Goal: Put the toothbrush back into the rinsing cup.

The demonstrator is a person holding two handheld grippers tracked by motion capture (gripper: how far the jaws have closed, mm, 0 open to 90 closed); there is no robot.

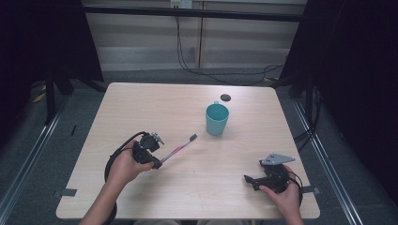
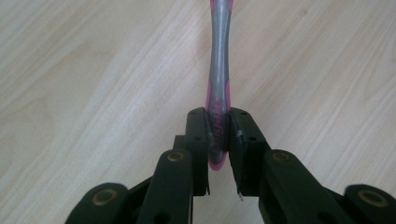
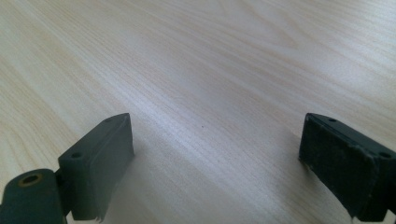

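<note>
1. High view: the left tool (image 1: pixel 157 163), clenched on a toothbrush (image 1: pixel 180 147), sits left of the surface's (image 1: pixel 141 108) middle; the brush head points toward a teal cup (image 1: pixel 217 119) standing nearer the far edge. A small dark disc (image 1: pixel 225 97) lies by that far edge. The right tool (image 1: pixel 248 180) rests near the near right corner.
2. Left gripper view: the left tool (image 2: pixel 218 135) grips the brush's (image 2: pixel 219 65) pink-and-grey handle end.
3. Right gripper view: the right tool (image 3: pixel 215 154) is released, jaws wide over bare wood.

Black two-jaw left tongs (image 1: pixel 158 164) show brass-coloured rivets and a looping black cable; black right tongs (image 1: pixel 248 180) carry a grey three-cornered plate.
</note>
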